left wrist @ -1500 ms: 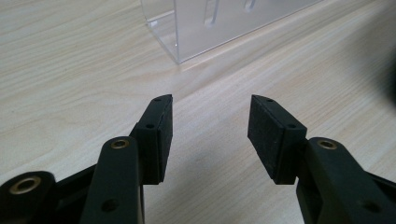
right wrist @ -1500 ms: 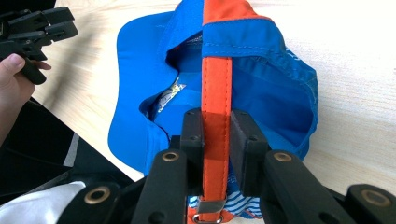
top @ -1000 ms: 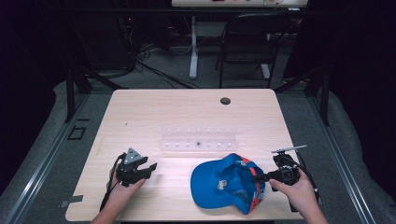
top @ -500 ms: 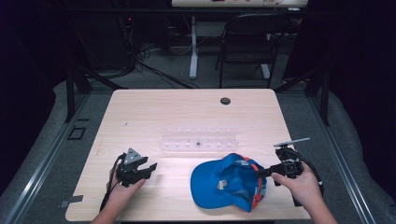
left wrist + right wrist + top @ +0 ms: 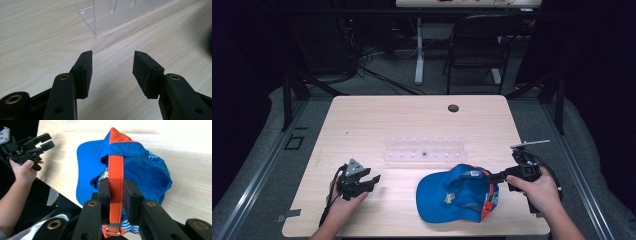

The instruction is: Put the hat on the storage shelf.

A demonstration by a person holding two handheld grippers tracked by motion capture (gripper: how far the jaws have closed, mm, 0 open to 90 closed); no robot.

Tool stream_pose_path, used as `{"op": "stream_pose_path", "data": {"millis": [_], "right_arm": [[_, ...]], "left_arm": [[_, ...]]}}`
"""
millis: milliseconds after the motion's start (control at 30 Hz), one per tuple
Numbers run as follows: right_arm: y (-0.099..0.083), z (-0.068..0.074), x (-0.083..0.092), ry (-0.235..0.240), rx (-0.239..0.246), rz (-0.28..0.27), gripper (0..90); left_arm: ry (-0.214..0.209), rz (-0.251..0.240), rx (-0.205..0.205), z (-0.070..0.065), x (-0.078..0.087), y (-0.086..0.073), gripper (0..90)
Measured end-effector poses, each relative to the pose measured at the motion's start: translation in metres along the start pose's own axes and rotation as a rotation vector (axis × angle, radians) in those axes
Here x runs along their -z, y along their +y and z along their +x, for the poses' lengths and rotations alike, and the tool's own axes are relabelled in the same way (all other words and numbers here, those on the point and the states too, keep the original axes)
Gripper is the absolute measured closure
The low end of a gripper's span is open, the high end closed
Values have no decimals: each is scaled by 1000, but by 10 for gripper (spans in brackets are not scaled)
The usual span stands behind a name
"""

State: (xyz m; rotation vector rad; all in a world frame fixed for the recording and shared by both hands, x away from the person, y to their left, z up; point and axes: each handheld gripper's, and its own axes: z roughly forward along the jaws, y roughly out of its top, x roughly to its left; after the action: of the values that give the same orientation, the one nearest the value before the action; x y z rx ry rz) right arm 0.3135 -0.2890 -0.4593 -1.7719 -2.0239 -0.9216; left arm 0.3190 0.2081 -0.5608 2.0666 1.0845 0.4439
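One cap, one clear rack, two claws on the bench.

The cap [image 5: 457,195] lies near the bench's [image 5: 362,125] front edge, its orange strap [image 5: 115,185] pinched by the right claw [image 5: 116,195]; the left claw [image 5: 112,72] is held spread before the rack [image 5: 424,152].

Cap [image 5: 452,200]: I see bright blue, with a small white patch on the crown.
Strap [image 5: 115,182]: orange, clamped between my right gripper's [image 5: 116,195] black jaws; blue-and-white stripes show just below it.
Buckle [image 5: 113,230]: silver metal.
Left gripper [image 5: 112,71]: black jaws set apart, brass-coloured rivets.
Table [image 5: 362,125]: pale wood grain, with one small dark round hole [image 5: 453,108].
Tray [image 5: 424,151]: clear plastic, colourless.
Floor [image 5: 262,165]: grey.
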Motion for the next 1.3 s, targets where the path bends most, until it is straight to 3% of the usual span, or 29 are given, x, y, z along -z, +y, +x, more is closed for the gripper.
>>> {"op": "stream_pose_path", "data": {"millis": [333, 500, 733, 900, 1300], "right_arm": [[11, 15, 4, 25, -3, 42, 773], [17, 26, 7, -9, 2, 50, 773], [26, 40, 14, 9, -4, 55, 773], [33, 54, 19, -17, 11, 51, 774], [46, 75, 22, 4, -50, 77, 774]], "left_arm": [[0, 0, 2, 0, 0, 0, 502], [-1, 0, 1, 0, 0, 0, 502], [-2, 0, 2, 0, 0, 0, 502], [-3, 0, -3, 0, 0, 0, 502], [-3, 0, -3, 0, 0, 0, 500]]}}
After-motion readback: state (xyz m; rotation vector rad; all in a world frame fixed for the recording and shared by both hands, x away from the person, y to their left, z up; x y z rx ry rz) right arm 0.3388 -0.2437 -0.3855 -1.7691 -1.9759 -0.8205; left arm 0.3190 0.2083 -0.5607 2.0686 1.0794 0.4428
